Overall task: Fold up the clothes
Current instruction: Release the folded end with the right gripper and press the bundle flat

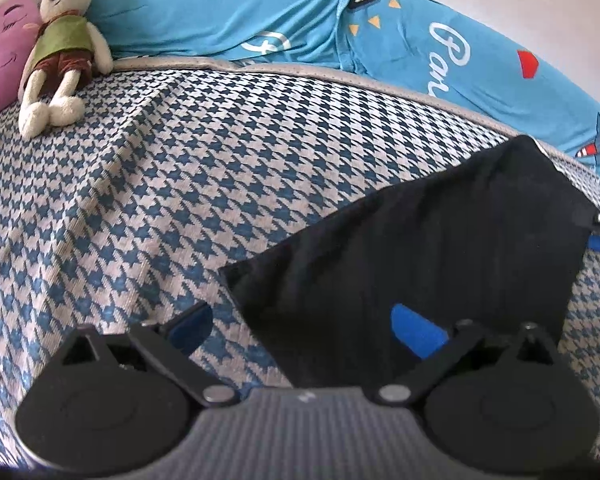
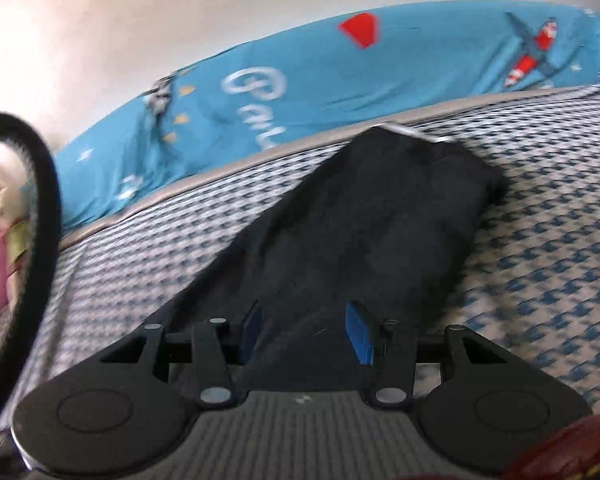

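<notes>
Black garment (image 1: pixel 420 248) lies on the checked bedcover (image 1: pixel 180 184); left gripper (image 1: pixel 304 324) wide open, right gripper (image 2: pixel 306 328) half-closed astride it, grip unclear; toy rabbit (image 1: pixel 62 40) far left

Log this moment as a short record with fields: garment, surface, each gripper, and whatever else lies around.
garment: black garment, folded flat on the bed
surface: houndstooth bedspread, blue and white
left gripper: open, one blue pad over the garment's near edge, the other over bare bedspread
right gripper: jaws part open astride the garment's near end; whether the pads press on it cannot be told
backdrop: blue printed sheet along the far edge
other items: stuffed rabbit and pink plush pillow at the far left
</notes>
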`<state>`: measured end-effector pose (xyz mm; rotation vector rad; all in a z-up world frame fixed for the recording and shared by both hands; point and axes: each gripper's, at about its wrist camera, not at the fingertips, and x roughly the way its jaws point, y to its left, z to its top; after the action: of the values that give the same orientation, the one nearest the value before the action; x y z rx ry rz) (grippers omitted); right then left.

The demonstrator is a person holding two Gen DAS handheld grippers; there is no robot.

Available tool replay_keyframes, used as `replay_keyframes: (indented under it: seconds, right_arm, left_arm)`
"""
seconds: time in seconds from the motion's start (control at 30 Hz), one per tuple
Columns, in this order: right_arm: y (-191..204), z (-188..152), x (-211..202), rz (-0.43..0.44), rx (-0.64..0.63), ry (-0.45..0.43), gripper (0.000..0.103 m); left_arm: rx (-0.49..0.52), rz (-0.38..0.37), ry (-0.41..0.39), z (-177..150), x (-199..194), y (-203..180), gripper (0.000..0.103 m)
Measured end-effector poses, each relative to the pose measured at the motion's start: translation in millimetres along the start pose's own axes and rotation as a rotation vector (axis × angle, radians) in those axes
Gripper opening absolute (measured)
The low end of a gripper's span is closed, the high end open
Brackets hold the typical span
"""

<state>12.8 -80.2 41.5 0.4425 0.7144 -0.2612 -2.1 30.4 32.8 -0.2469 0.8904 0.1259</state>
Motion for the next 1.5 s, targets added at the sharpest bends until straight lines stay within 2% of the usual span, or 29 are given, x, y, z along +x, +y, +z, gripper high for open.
replay_keyframes:
  seconds: [0.4,0.67,0.93,1.17,1.27,1.37,1.5]
  right_arm:
    - [78,-81,-11,0.257,-0.304,0.134,0.047]
    - [113,-121,-19,0.372,-0.470,0.161,0.047]
    - [136,-150,-10,0.296,-0.645,0.158,0.047]
    - [146,-165,-8,0.222,-0.787,0.100,0.043]
    - [144,-160,-5,0.208,-0.771,0.090,0.027]
    - [138,-150,-3,0.223,-0.696,0.103,0.015]
    - [119,-129,5,0.276,-0.475,0.163,0.012]
  left_arm:
    - [-0.105,-0.010,0.010,2,-8,31,0.086]
    - [-0.142,-0.028,0.031,-3,-11,39,0.084]
    - [-0.152,-0.051,0.044,-7,-14,39,0.084]
    - [-0.177,-0.099,0.063,-7,-15,39,0.089]
    - [-0.195,-0.130,0.077,-7,-15,39,0.093]
    - [-0.218,-0.165,0.094,-7,-16,40,0.096]
    - [-0.241,-0.210,0.114,-7,-15,41,0.098]
